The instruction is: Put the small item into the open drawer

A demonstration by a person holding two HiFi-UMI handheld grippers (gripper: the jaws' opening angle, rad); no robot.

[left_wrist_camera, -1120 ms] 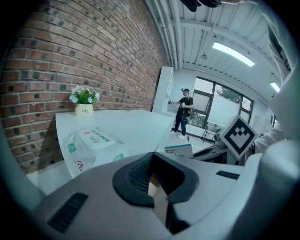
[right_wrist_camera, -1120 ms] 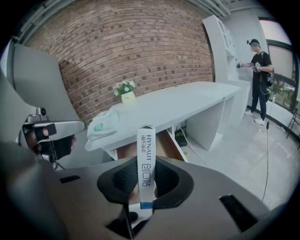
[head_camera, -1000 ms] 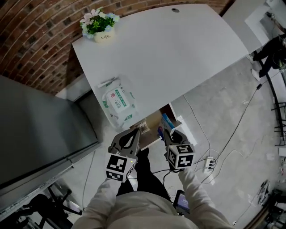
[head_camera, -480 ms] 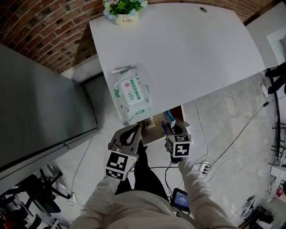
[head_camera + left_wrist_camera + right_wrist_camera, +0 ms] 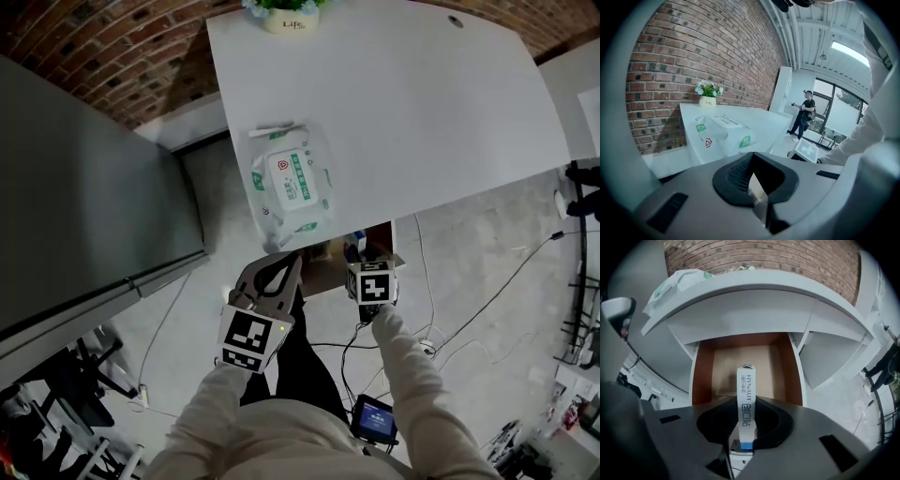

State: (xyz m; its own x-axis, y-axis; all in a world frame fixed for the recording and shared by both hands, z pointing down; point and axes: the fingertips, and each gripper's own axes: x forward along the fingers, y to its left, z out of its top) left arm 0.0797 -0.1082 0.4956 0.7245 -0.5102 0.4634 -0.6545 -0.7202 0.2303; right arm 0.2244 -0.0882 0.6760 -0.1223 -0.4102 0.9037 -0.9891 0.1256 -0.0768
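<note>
Our right gripper [image 5: 746, 439] clamped the blue end of a slim, flat white printed stick [image 5: 746, 390] over the open, brown wood-lined drawer [image 5: 701, 376] under a smooth white desk [image 5: 754, 291]. Our left gripper [image 5: 758, 199], jaws together, held nothing.

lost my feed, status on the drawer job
Right gripper shut on small white box. Left gripper shut, empty. Box aimed at open drawer, not in yet. Nothing blocking.
</note>
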